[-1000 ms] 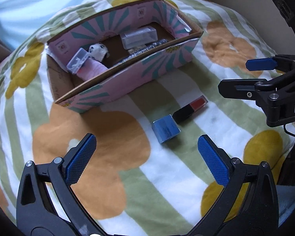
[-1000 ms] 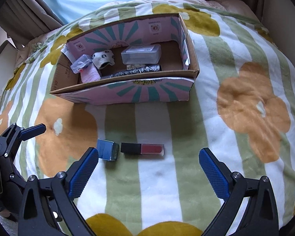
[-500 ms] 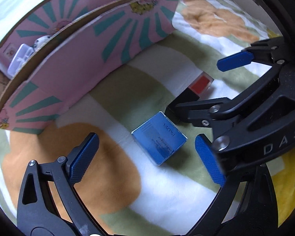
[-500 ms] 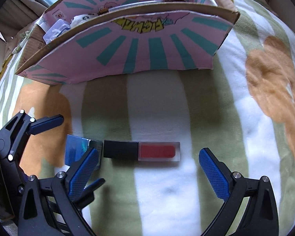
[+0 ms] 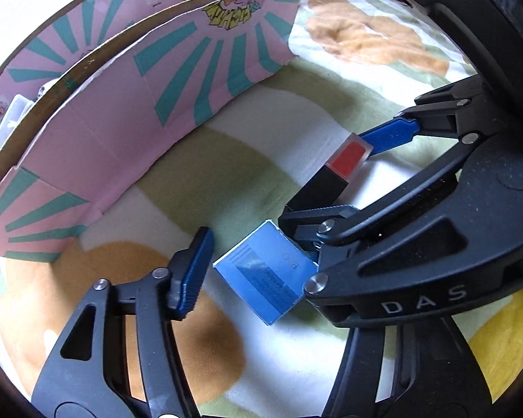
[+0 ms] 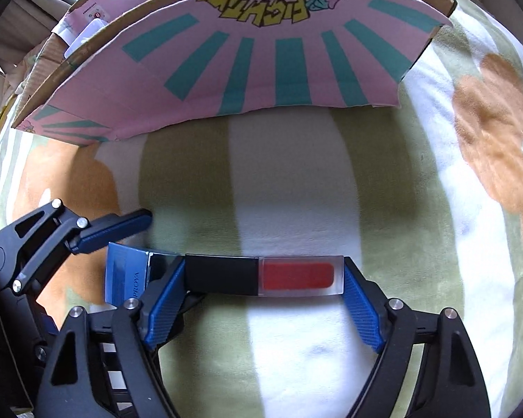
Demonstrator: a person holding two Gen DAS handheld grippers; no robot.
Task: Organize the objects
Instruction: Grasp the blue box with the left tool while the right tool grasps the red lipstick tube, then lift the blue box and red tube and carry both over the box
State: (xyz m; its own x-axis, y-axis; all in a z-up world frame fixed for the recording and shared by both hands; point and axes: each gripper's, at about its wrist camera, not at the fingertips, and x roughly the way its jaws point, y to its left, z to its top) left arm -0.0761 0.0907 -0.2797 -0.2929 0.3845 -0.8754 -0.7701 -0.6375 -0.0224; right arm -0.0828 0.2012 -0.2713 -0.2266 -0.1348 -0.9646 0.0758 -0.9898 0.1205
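Note:
A small blue box (image 5: pixel 265 275) lies on the striped flower blanket (image 5: pixel 226 160). My left gripper (image 5: pixel 261 256) is shut around it; one blue finger (image 5: pixel 191 271) rests at its left edge, the other is hidden behind the right gripper. Just beside it lies a lip-gloss tube (image 6: pixel 263 277) with a black cap and a red clear end. My right gripper (image 6: pixel 263 280) is shut on it lengthwise, one pad at each end. In the right wrist view the blue box (image 6: pixel 122 271) sits under the left gripper's finger (image 6: pixel 122 230).
A pink cardboard box with teal rays (image 6: pixel 261 69) stands just beyond both grippers, its front wall (image 5: pixel 157 111) tall in view. A clear plastic case (image 5: pixel 8 123) peeks out at its left end. The two grippers overlap closely. Blanket extends to the right (image 6: pixel 470 174).
Both grippers dropped low to the blanket and moved closer to the objects. The left fingers narrowed around the blue box; the right fingers narrowed onto the ends of the lip-gloss tube.

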